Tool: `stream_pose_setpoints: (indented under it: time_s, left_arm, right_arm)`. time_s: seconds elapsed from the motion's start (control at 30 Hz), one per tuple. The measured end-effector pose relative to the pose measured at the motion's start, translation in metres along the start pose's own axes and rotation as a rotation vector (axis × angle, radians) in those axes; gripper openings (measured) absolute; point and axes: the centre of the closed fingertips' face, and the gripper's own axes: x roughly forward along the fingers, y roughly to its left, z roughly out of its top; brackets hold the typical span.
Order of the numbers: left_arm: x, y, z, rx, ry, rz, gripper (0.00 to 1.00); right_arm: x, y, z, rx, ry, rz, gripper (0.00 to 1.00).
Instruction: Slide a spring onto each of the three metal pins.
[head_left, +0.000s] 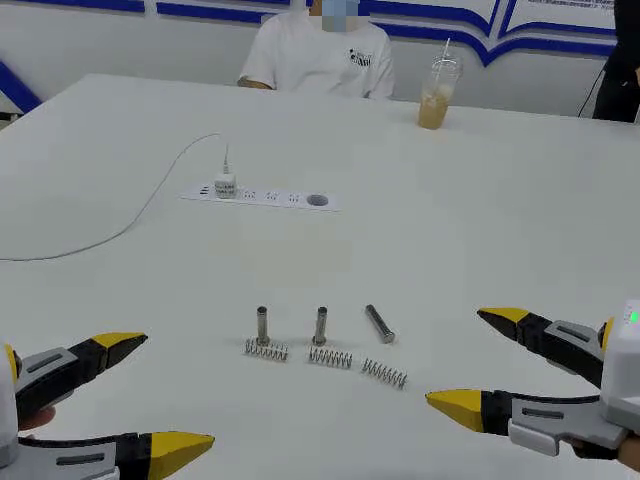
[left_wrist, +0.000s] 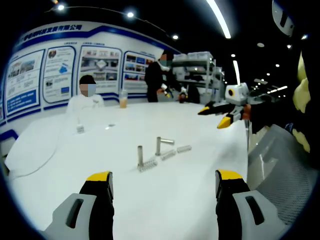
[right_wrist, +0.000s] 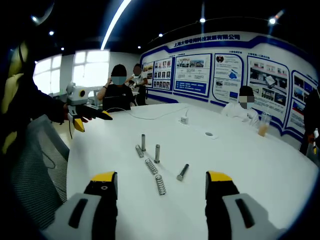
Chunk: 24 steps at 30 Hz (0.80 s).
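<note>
The left gripper (head_left: 168, 392), grey with yellow-tipped black jaws, hovers over the near edge of the white desk (head_left: 500, 200), its jaws spread wide and empty. The right gripper (head_left: 460, 357), of the same make, hangs farther along that edge, jaws likewise parted and holding nothing.

Between the two, a little in from the near edge, three small coiled steel springs lie flat in a row, each apart from its neighbours: the left spring (head_left: 266, 350), the middle spring (head_left: 330, 357) and the right spring (head_left: 384, 373). They lie on the grippers' side of the short grey metal pins. Just behind them the left pin (head_left: 262, 325) and the middle pin (head_left: 320, 325) stand upright. The right pin (head_left: 379, 323) lies on its side, slanted, near its spring but apart from it. All three pins are bare (no coil on any).

Toward the middle of the desk lies a flat white power strip (head_left: 270, 197) with a white plug adapter (head_left: 225, 185) in it. A thin white cable (head_left: 120, 230) curves from there toward the left edge. Near the far edge stands a clear plastic cup (head_left: 437, 98) of tan drink with a straw, beside a seated person in a white T-shirt (head_left: 320, 55). In the right gripper view a grey mesh chair back (right_wrist: 30, 165) stands by the desk's edge.
</note>
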Motion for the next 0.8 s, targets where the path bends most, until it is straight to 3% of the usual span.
stream_pose_setpoints:
  time_s: [0.8]
  left_arm:
    - [0.000, 0.001, 0.000, 0.002, -0.007, 0.009, 0.85]
  right_arm:
    - [0.009, -0.012, 0.002, 0.021, 0.016, -0.024, 0.65]
